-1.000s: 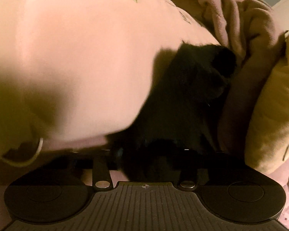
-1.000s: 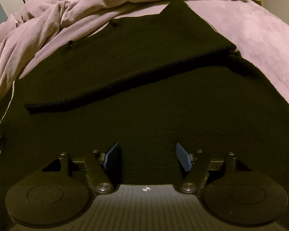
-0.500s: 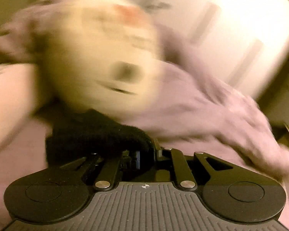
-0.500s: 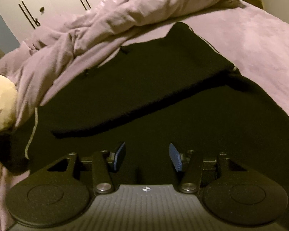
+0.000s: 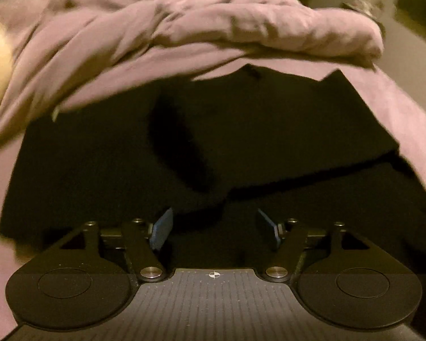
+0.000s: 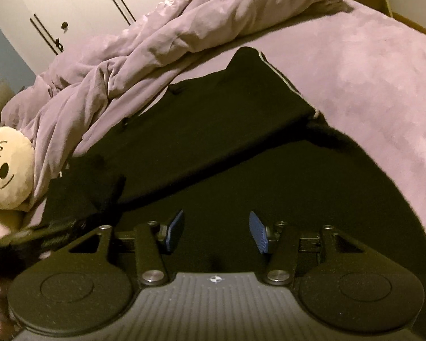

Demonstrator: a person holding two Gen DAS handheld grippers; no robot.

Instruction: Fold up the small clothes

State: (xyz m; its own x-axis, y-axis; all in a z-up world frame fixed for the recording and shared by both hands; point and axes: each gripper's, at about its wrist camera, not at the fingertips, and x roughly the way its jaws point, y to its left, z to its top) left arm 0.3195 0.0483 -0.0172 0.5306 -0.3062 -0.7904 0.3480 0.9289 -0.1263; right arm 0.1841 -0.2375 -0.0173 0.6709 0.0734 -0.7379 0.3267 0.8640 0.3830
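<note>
The black knitted garment looks soft, limp and light, a thick-ish fabric that will drape and sag wherever it is not supported, and it should not slip much against the plush bedsheet. It is best taken at an edge or a corner, pinching through one layer only: the far right corner with the pale trim, or the near hem just ahead of the tools, seem the cleanest holds. A pinch in the middle would likely bunch it.

It lies spread flat on the mauve fleece-covered bed, with a far panel folded over the wider lower layer, its fold edge running diagonally from near left to far right. A thin pale piping line marks its right side. The crumpled mauve duvet lies along its far side, and a round cream plush toy with a drawn face sits at the left.

The left tool hovers over the garment's near part, its jaws opening, nothing between them. The right tool stands part-way apart, also empty, above the dark cloth.
</note>
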